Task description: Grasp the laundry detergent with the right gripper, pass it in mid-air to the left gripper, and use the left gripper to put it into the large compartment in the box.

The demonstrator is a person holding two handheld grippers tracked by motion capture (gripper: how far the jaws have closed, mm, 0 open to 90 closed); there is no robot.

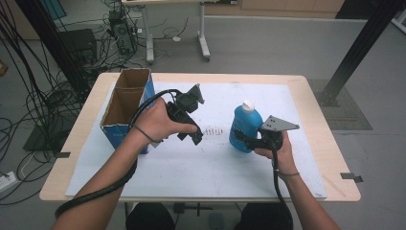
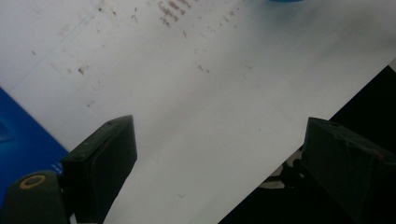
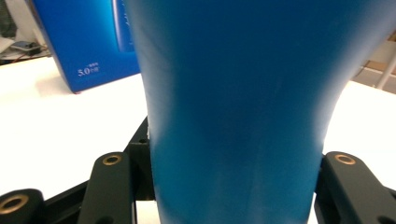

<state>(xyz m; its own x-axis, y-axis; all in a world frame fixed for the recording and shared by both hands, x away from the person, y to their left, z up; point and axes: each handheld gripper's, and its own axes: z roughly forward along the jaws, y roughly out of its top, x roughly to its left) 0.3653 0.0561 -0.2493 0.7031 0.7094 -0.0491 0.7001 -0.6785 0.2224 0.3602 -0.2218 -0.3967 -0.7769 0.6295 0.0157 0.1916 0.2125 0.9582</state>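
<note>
The box [image 1: 125, 109] stands open-topped at the table's left, just beside the left gripper [image 1: 195, 94], whose jaws gape wide with nothing between them over the white mat [image 1: 201, 163]. Bare mat with a few dark smudges [image 1: 213, 130] lies between the two grippers. The right gripper [image 1: 245, 139] is clamped on the waist of the upright blue bottle [image 1: 244, 125]. To its right the mat runs clear to the table [image 1: 330, 163] edge.
</note>
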